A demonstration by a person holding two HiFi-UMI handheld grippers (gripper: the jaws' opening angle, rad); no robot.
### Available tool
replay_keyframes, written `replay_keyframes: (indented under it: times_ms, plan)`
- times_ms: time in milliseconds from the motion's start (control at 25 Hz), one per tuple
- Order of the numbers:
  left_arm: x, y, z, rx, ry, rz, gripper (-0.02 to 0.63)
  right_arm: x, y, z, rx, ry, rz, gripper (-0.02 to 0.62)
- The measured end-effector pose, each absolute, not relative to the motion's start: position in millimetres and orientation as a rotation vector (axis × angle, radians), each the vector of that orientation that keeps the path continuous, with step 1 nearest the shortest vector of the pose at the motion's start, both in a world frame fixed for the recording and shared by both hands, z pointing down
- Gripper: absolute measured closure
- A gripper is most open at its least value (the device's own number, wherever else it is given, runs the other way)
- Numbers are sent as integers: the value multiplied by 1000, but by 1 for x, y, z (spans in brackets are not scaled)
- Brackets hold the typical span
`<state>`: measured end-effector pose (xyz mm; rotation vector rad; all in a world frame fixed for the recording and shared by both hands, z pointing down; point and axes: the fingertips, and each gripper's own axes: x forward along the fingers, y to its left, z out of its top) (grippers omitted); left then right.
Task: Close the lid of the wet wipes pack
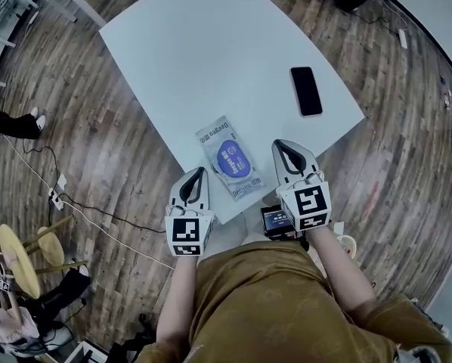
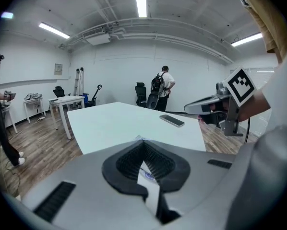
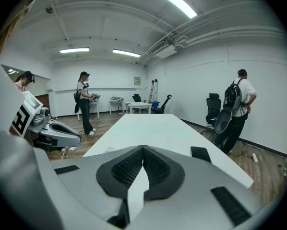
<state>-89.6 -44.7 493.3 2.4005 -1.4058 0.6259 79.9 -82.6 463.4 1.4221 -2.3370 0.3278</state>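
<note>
The wet wipes pack (image 1: 227, 159) lies flat on the white table (image 1: 211, 59) near its front edge; its blue oval lid (image 1: 233, 157) looks flat against the pack. My left gripper (image 1: 199, 172) hovers just left of the pack's near end, jaws shut on nothing. To the pack's right is my right gripper (image 1: 281, 145), also shut and empty. In the left gripper view the jaw tips (image 2: 143, 142) meet, and a strip of the pack (image 2: 147, 175) shows through the gap below them. The right gripper view shows its tips (image 3: 143, 147) together over bare table.
A black phone (image 1: 306, 91) lies on the table toward the right edge. A cable (image 1: 75, 195) runs over the wood floor at left, near a stool (image 1: 22, 259). People (image 3: 84, 102) stand in the room, and another white table (image 2: 66, 102) is farther off.
</note>
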Motion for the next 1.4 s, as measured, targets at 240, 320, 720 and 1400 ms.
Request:
replay_keyframes:
  times_ms: [240,320,720,1400]
  plan:
    - [-100,-52,450,2442,-1521,543,600,84,-83,438,1477,-2361,267,588]
    - [-105,-55,437,2453,-1567,520,600,85,-81,427,1501,-2370,244,588]
    - [-123,-60,376,2501,-1725,380,600,88,-75,366,1645,-2454,82,588]
    - [-122,-66,293,2611,-1872,209,600,92,-66,304,1790,-2522,23,588]
